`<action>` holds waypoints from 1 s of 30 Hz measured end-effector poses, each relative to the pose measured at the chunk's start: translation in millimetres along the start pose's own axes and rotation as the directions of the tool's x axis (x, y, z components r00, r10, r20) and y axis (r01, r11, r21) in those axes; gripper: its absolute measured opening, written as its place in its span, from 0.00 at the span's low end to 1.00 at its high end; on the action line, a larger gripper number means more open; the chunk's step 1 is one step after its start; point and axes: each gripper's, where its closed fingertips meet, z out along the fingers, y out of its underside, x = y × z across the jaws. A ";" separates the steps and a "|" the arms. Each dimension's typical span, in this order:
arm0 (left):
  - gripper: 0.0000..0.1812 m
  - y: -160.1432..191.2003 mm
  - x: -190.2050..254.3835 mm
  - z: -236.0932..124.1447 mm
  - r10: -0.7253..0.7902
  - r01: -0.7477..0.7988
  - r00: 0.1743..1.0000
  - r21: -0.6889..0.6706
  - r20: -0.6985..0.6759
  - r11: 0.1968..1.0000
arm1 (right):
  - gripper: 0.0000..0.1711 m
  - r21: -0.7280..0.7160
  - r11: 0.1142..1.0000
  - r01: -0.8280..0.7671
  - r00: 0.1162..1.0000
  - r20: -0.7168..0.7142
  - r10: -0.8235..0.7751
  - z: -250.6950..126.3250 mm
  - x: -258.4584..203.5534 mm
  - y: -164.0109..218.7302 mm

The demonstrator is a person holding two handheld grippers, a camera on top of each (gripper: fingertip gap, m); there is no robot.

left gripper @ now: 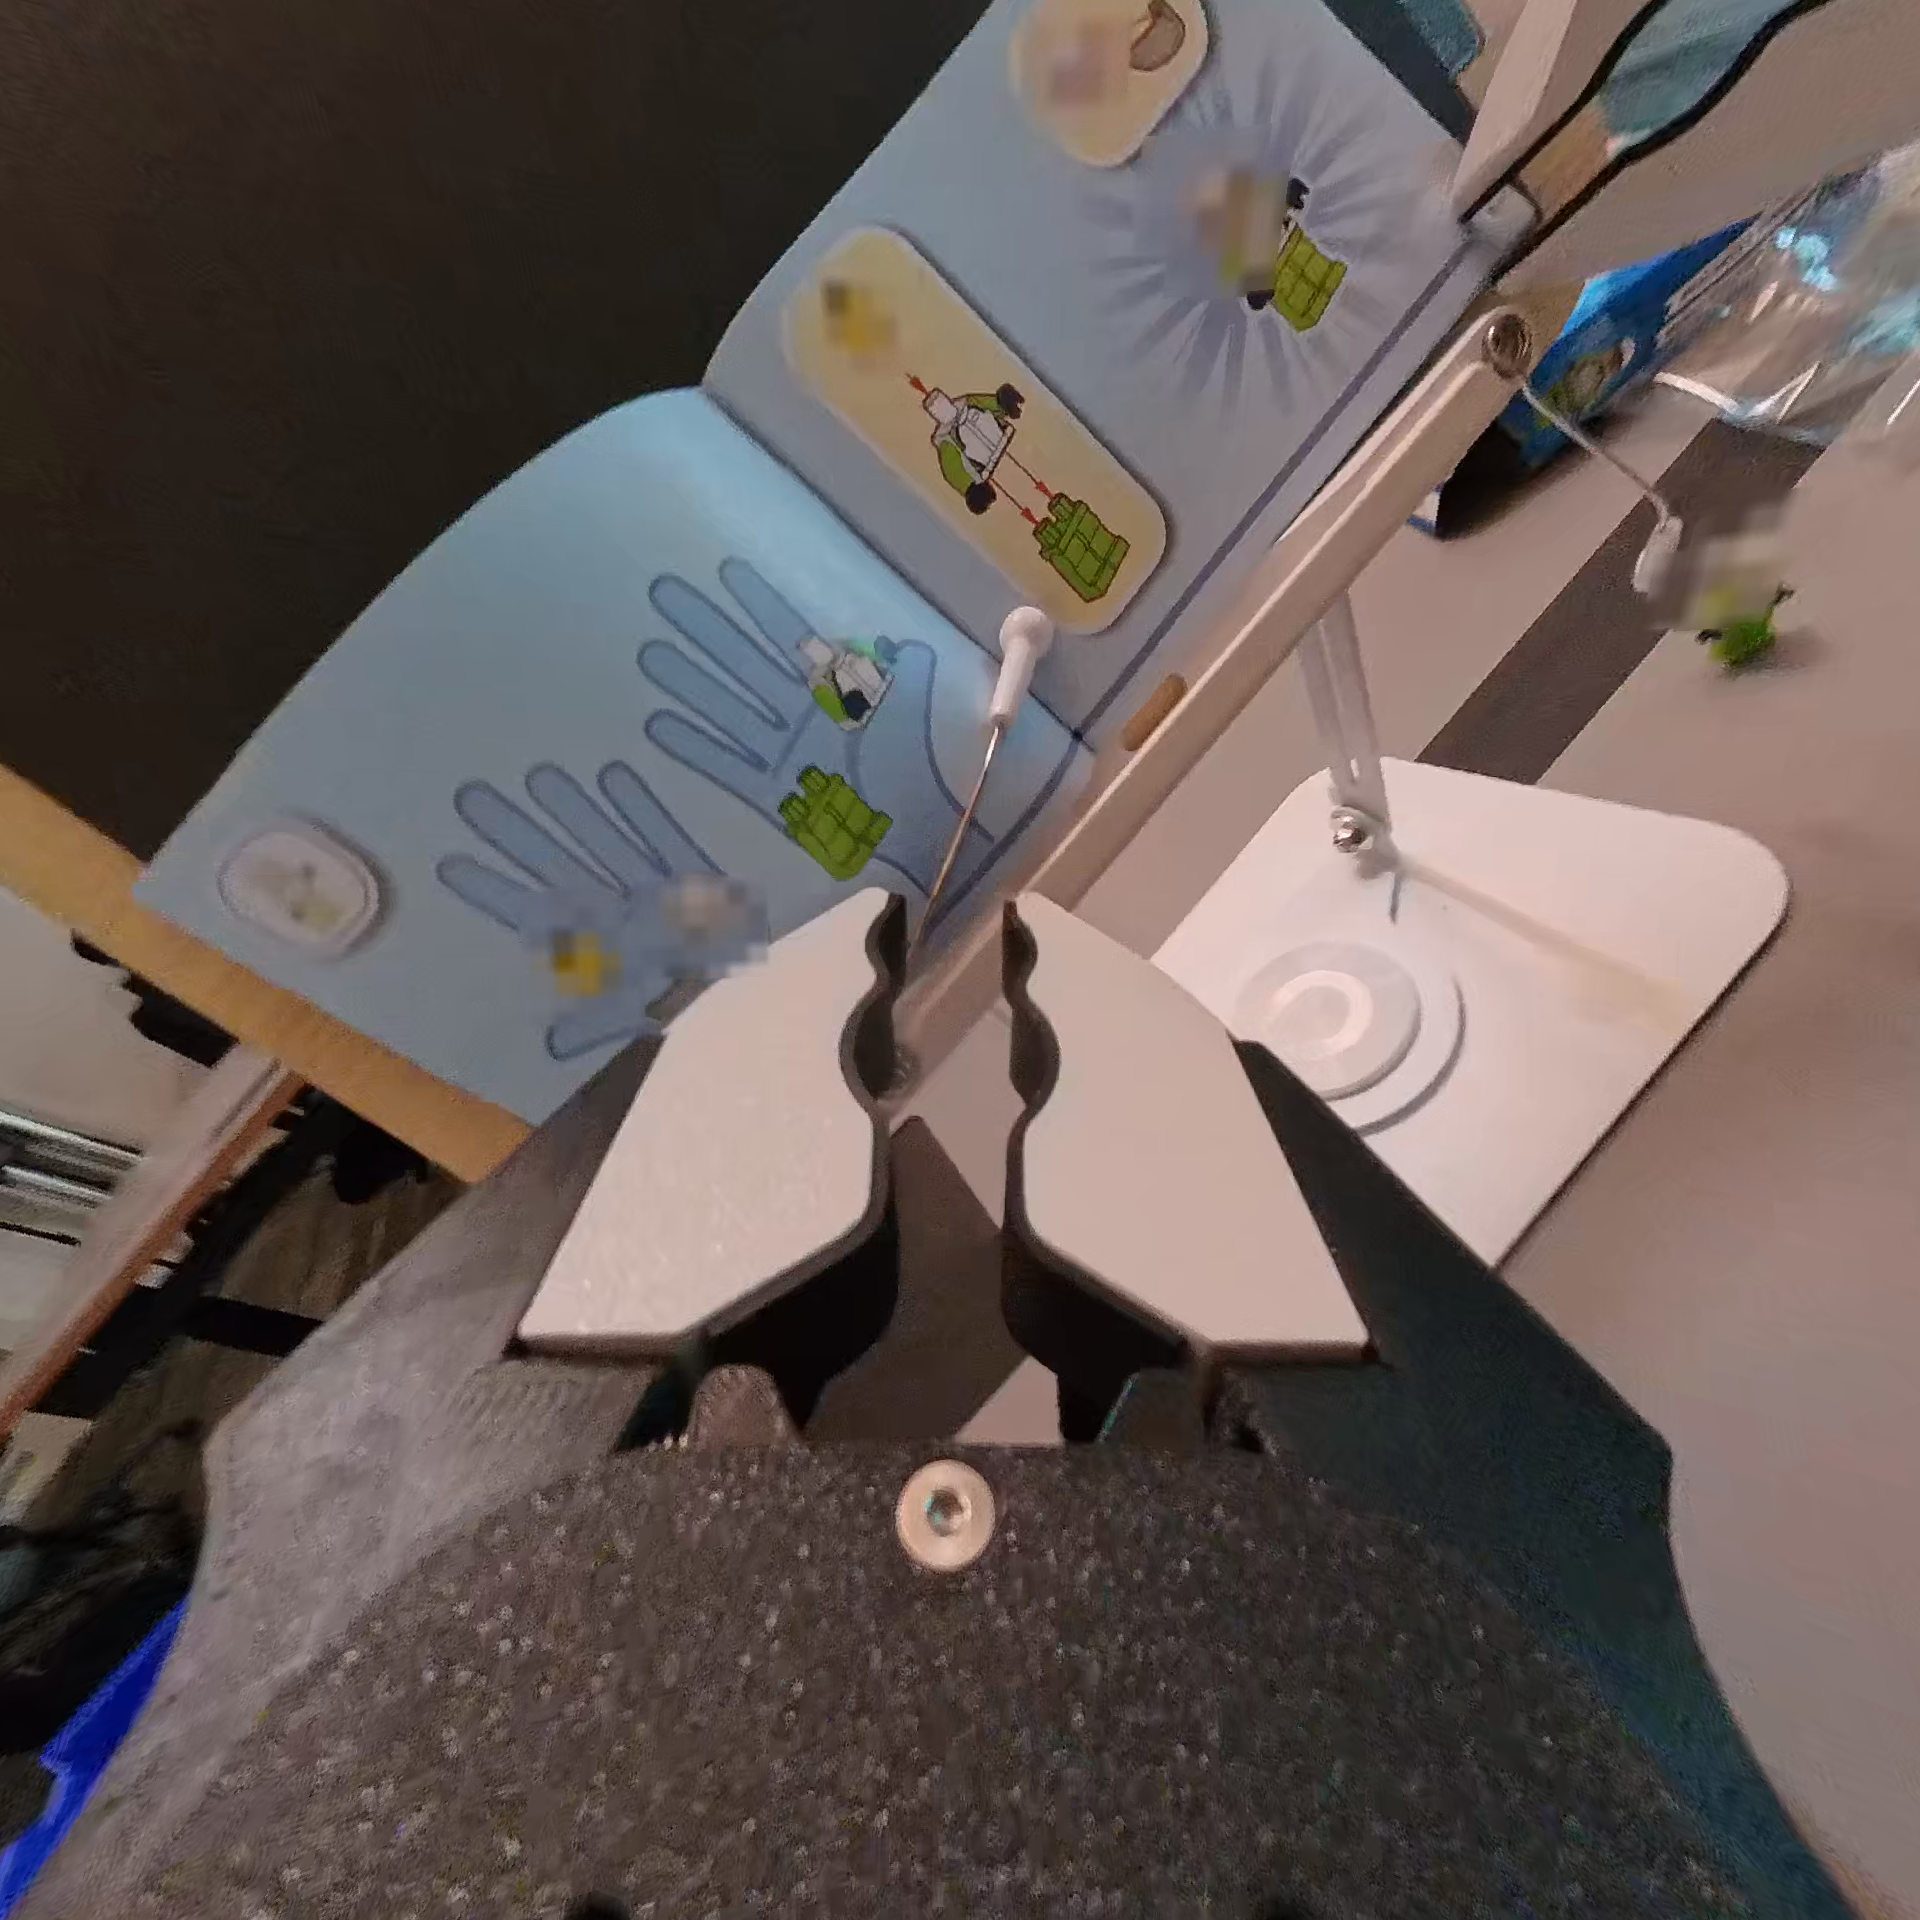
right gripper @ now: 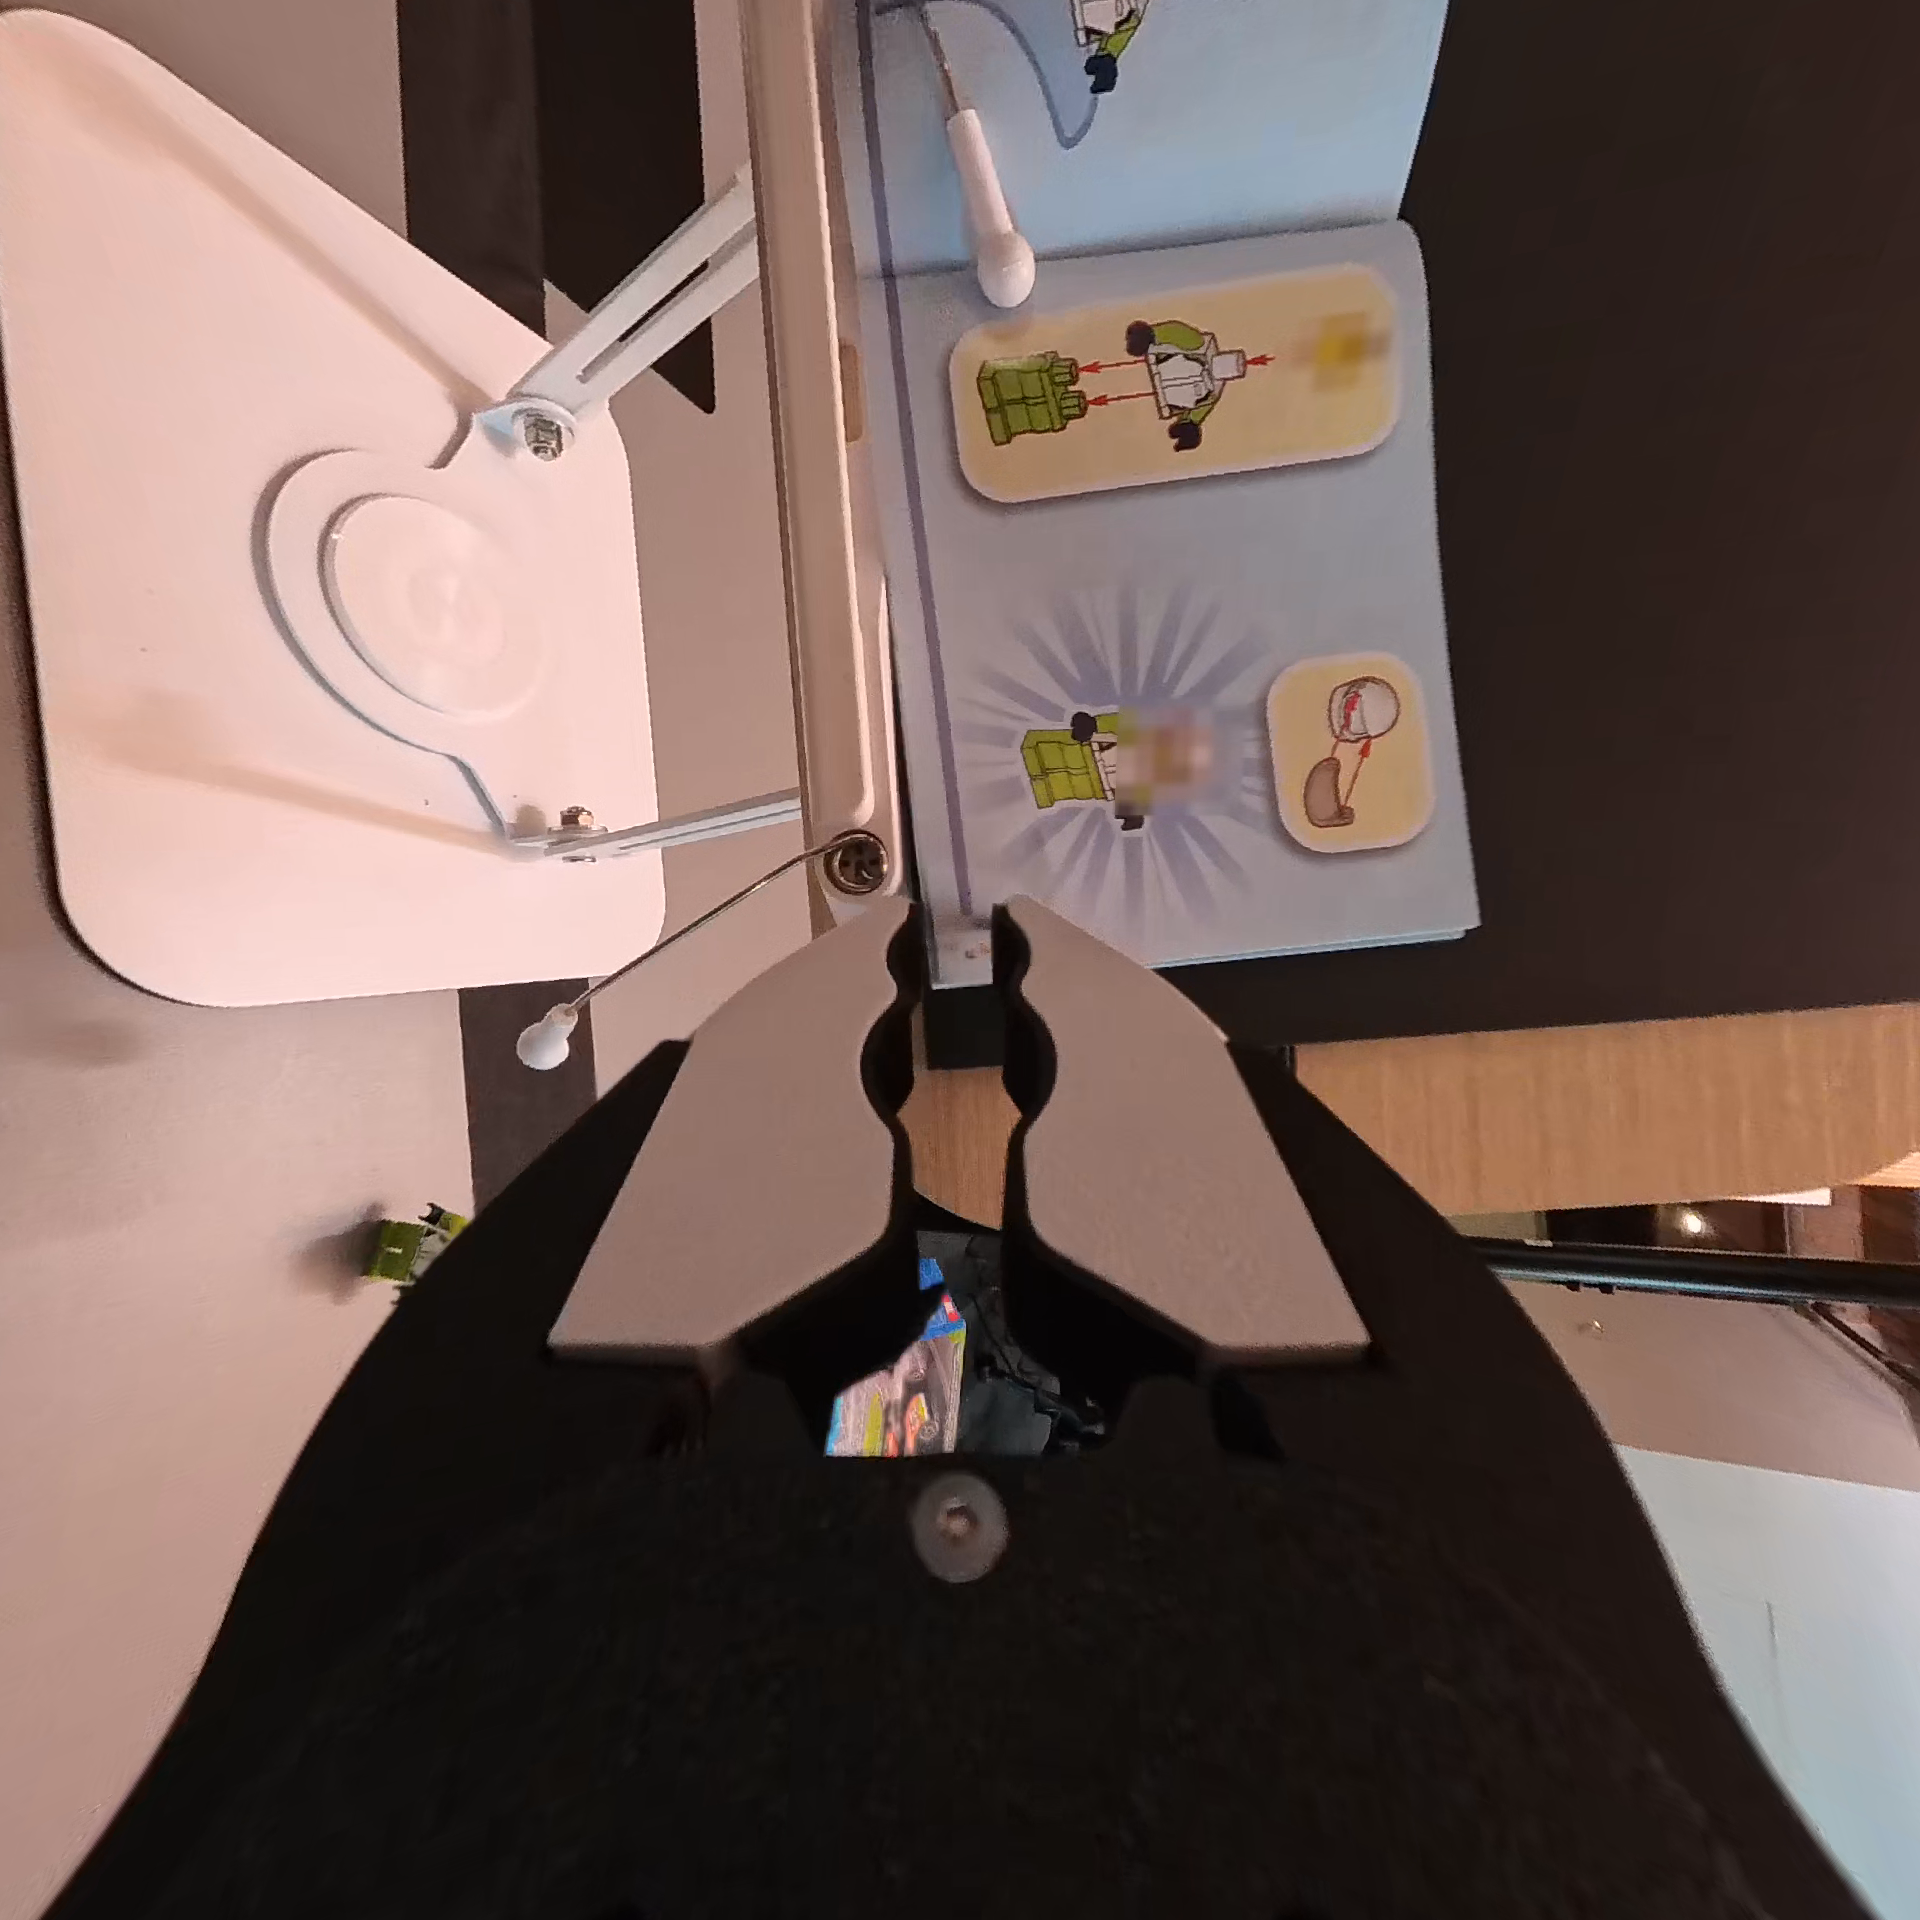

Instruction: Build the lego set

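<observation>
Both grippers, left [left gripper: 951, 914] and right [right gripper: 954, 914], hang empty, slightly parted, by the thin, floppy instruction booklet [right gripper: 1164, 582], best pinched at its edge.

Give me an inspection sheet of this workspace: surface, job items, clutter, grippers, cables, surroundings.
Surface: grey table with a dark stripe.
Job's things: booklet open on a white stand, one page clip on the page, the other swung off; small green build, blurred.
Clutter: clear bag, blue box.
Grippers: left gripper and right gripper both open, empty, near the booklet's lower edge.
Cables: nothing seen.
Surroundings: dark backdrop, wooden edge.
</observation>
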 end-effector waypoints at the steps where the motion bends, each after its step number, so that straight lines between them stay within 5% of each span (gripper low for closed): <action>1: 0.09 -1.2 -0.5 2.6 0.026 -0.026 1.000 -0.004 -0.006 1.000 | 0.06 -0.002 1.000 0.003 1.000 0.004 -0.002 0.1 -0.5 0.4; 15: 0.01 -9.5 2.2 17.2 0.152 -0.153 0.988 -0.030 -0.019 0.988 | 0.00 0.021 0.991 -0.132 0.986 0.101 0.130 -6.5 1.1 -4.0; 30: 0.00 3.8 -13.7 4.5 -0.184 0.182 0.982 0.043 0.041 0.982 | 0.00 -0.002 0.973 -0.232 0.956 0.184 0.229 -14.3 2.1 -11.2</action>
